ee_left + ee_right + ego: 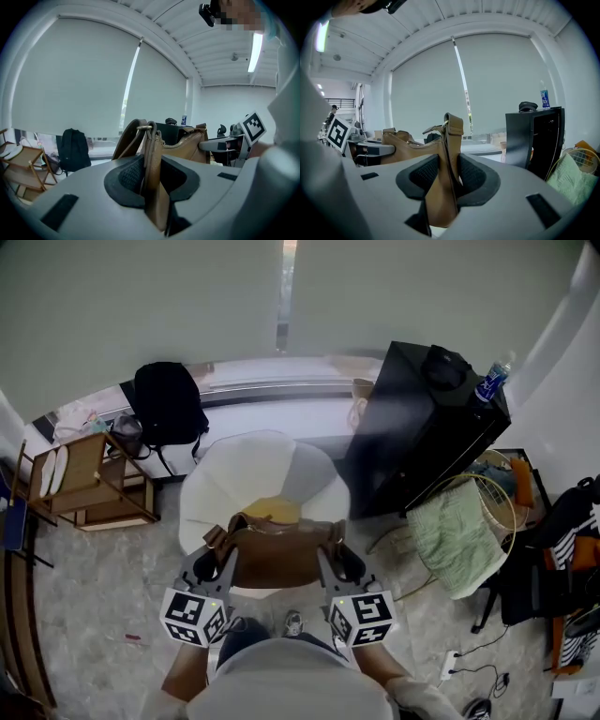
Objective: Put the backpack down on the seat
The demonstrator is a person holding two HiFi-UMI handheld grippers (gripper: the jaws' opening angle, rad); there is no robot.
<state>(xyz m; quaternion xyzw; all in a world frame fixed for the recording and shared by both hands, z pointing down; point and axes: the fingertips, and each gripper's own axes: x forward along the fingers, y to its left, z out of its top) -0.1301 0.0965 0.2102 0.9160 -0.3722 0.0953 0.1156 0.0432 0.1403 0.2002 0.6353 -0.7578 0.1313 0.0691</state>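
Note:
A brown leather backpack (278,554) hangs in the air between my two grippers, in front of a white round seat (246,474) with a yellow cushion (273,510). My left gripper (223,561) is shut on the bag's left end; in the left gripper view the brown leather (152,187) is pinched between the dark pads (130,176). My right gripper (330,557) is shut on the right end, where a brown strap (449,159) stands up between the pads (471,176). The bag (410,147) stretches level between both grippers, above the seat's near edge.
A black cabinet (422,423) with a blue bottle (493,381) stands right of the seat. A black backpack (167,404) leans by the window at the left, near wooden shelves (94,484). A basket (502,498) and green cloth (455,531) lie to the right.

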